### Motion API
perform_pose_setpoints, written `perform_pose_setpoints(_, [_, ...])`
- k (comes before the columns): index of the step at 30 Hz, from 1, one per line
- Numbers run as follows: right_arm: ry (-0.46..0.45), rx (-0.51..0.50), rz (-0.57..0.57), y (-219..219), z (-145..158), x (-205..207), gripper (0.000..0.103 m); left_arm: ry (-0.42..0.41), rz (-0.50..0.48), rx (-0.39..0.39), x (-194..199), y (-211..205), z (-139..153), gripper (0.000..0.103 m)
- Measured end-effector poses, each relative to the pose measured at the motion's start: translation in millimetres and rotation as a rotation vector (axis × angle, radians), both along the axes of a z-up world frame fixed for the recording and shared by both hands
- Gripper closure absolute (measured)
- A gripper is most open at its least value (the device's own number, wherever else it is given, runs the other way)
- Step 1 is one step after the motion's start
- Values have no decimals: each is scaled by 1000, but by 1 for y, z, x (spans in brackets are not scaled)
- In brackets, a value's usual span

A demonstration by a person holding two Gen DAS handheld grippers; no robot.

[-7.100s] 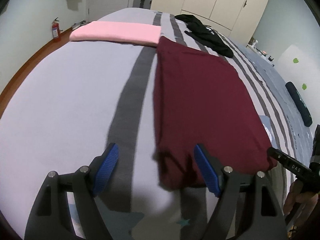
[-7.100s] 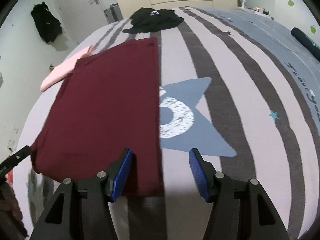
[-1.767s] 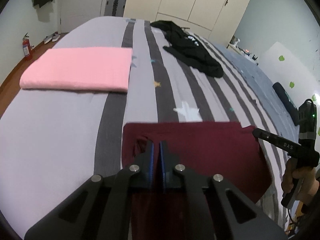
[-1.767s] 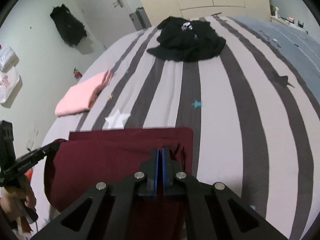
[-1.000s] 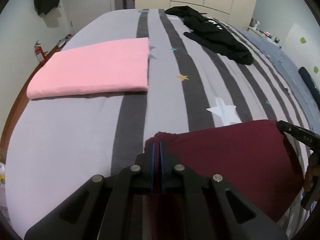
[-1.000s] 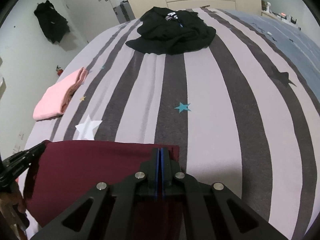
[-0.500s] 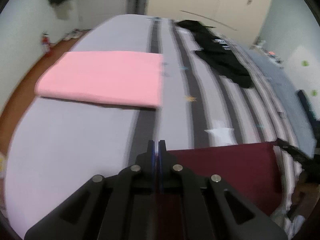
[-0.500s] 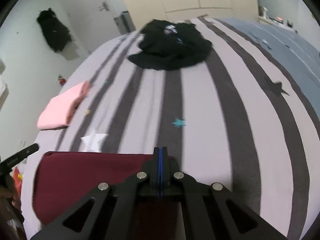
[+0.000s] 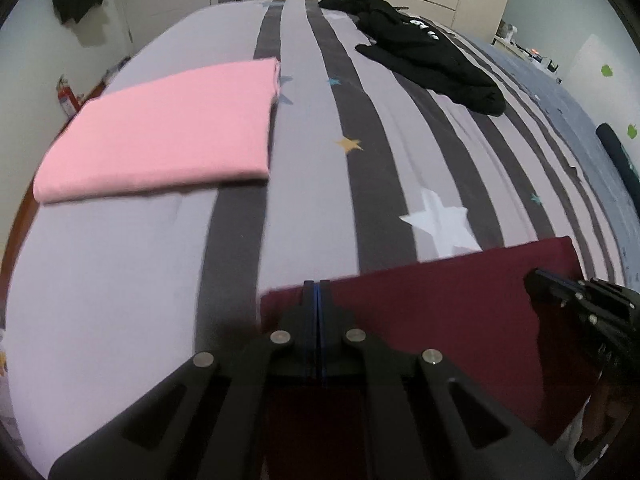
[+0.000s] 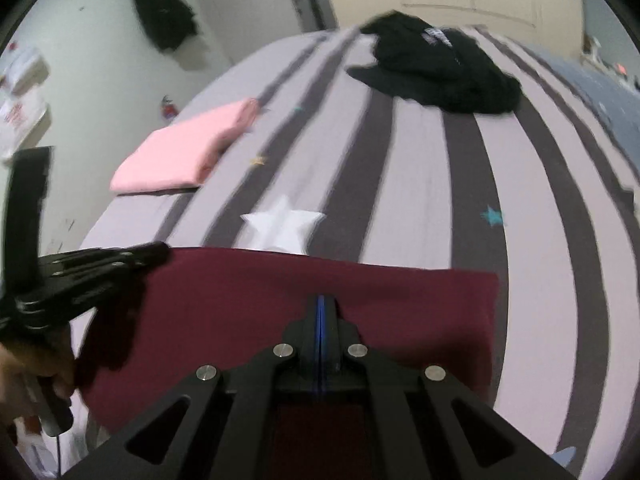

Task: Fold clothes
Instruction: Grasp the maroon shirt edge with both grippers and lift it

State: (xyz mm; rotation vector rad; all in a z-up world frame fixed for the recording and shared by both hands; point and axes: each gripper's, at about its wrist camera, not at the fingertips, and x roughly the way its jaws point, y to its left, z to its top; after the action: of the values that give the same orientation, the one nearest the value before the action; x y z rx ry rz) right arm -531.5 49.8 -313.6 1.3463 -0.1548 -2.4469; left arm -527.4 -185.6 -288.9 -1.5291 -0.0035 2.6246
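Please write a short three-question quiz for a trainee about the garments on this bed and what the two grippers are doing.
1. True or false: the pink garment lies folded on the bed.
2. Which garment do both grippers hold? A) the black garment B) the maroon garment C) the pink garment
3. Fill in: the white star printed on the bedcover lies just beyond the ____ garment's far edge.

Key:
1. True.
2. B. The left gripper and right gripper each have their jaws shut on its far edge.
3. maroon
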Motion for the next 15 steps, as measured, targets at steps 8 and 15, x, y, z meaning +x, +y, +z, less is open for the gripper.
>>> perform_pose_setpoints(8, [19, 13, -86, 26, -12, -18, 103, 46, 150, -17, 6, -45, 8, 101])
perform_pose_setpoints(15, [74, -43, -105, 32, 21, -1, 100, 159, 73, 87, 69, -30, 50, 101])
